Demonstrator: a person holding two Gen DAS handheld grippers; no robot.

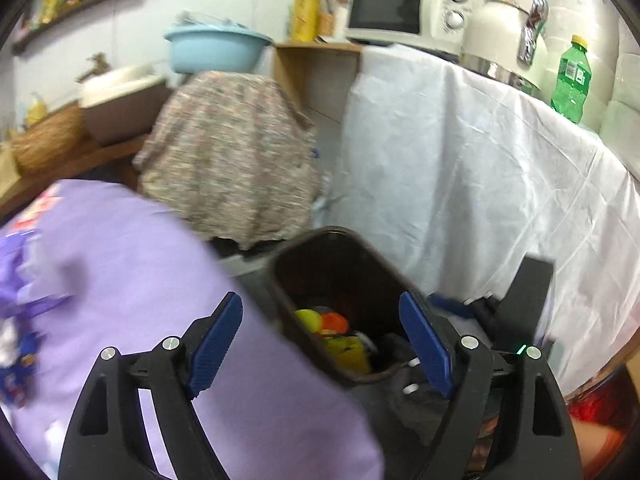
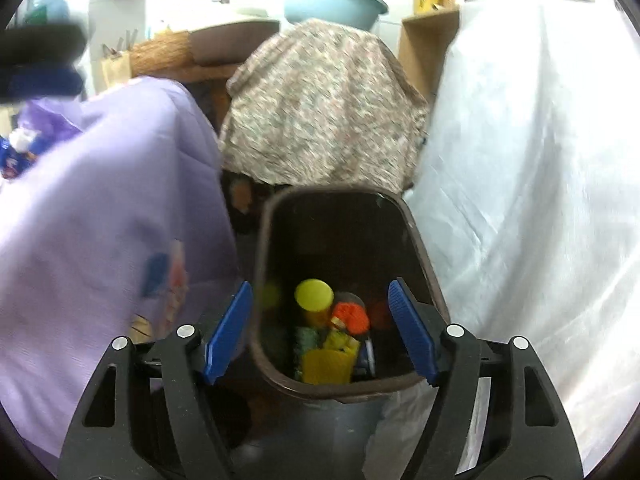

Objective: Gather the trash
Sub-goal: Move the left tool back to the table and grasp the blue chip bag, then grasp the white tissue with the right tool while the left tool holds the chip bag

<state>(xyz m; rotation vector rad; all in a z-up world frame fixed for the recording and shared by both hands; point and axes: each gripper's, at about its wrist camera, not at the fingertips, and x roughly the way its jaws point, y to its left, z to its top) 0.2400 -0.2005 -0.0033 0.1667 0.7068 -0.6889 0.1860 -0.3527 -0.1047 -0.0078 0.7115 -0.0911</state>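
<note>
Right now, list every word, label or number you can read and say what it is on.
None can be read.
Green bottle: label blurred.
Microwave: dial markings too small.
Yellow roll: print blurred.
Purple cloth: printed patch blurred.
Trash in the brown bin: no legible text.

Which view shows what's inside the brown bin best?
Right wrist: it looks almost straight down into the brown bin, so the yellow lid and orange piece show clearly. Left wrist sees the bin obliquely, contents smaller and partly blocked.
</note>
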